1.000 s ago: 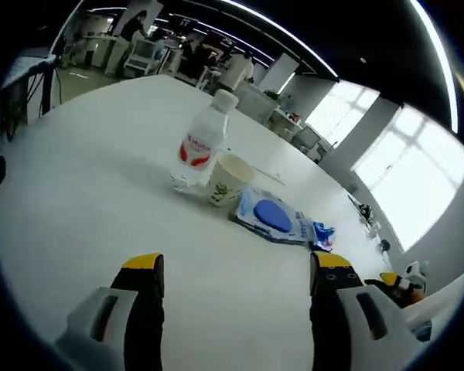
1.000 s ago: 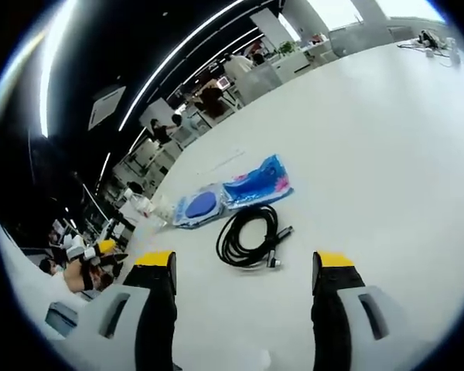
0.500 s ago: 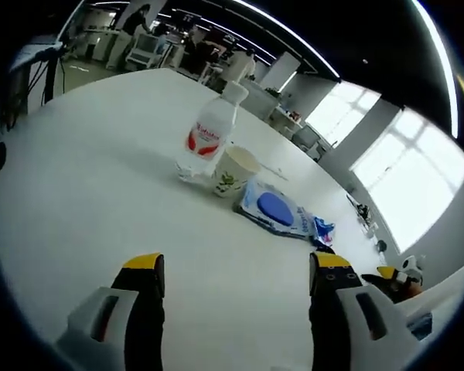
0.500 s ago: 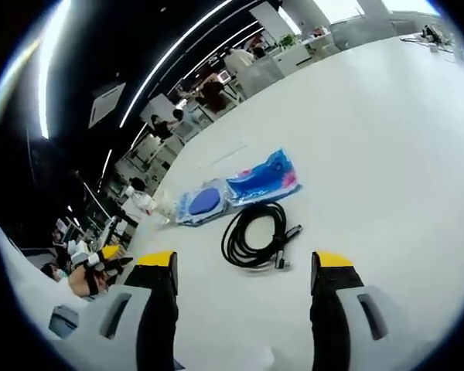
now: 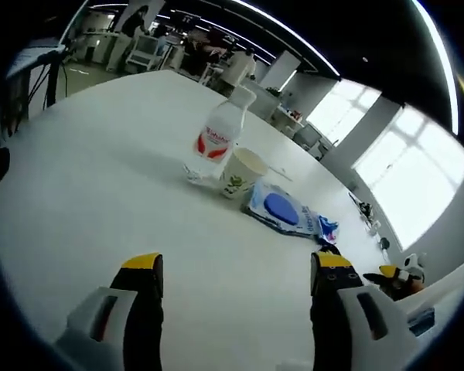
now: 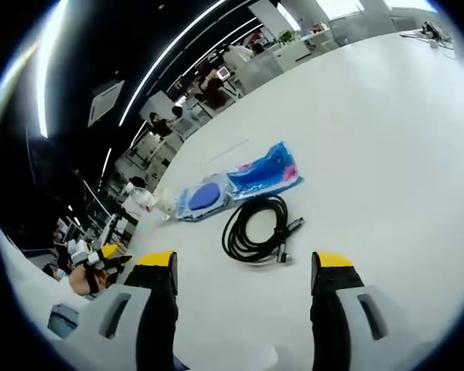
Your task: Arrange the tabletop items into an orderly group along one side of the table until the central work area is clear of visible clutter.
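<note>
In the left gripper view a clear water bottle (image 5: pixel 219 137) with a red label and white cap stands on the white table (image 5: pixel 85 201). A paper cup (image 5: pixel 242 173) stands just right of it, and a blue wipes pack (image 5: pixel 282 212) lies further right. My left gripper (image 5: pixel 237 270) is open, well short of them, with nothing between its fingers. In the right gripper view a coiled black cable (image 6: pixel 255 229) lies beside the blue wipes pack (image 6: pixel 236 185). My right gripper (image 6: pixel 244 270) is open just before the cable, holding nothing. The other gripper (image 6: pixel 100 259) shows at the left.
The white table (image 6: pixel 387 154) stretches wide to the right with free room. Desks, chairs and people fill the office beyond its far edge. Small dark items (image 5: pixel 363 210) lie near the windows at the table's far right end.
The left view has shifted so that bottle, cup and pack sit a little further right and up. The right view has crept slightly closer to the cable. Nothing on the table moved.
</note>
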`<control>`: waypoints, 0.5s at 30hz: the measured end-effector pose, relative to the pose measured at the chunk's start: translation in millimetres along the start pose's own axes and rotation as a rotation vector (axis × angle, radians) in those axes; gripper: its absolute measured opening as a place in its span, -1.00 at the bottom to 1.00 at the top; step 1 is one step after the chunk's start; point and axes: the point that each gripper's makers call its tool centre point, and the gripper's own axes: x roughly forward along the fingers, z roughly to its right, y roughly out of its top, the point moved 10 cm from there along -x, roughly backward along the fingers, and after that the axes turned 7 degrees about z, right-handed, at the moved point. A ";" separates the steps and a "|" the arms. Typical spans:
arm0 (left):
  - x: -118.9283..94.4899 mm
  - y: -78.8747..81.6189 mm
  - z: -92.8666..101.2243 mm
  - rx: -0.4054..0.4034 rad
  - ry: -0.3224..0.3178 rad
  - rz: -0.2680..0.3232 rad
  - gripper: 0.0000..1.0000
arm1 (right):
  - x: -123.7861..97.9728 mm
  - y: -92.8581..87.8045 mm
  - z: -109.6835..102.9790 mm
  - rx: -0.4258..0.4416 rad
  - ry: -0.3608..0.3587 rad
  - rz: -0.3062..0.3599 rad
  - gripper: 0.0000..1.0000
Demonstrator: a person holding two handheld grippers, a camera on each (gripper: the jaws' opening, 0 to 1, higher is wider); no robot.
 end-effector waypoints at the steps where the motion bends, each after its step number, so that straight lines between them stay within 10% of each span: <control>1: -0.5 -0.1 0.0 0.002 0.000 -0.001 0.60 | 0.9 -0.6 -0.8 -0.003 0.002 -0.004 0.40; 15: -4.2 -2.2 1.6 0.055 0.007 -0.037 0.62 | 6.1 -2.8 -4.7 -0.046 0.002 -0.044 0.43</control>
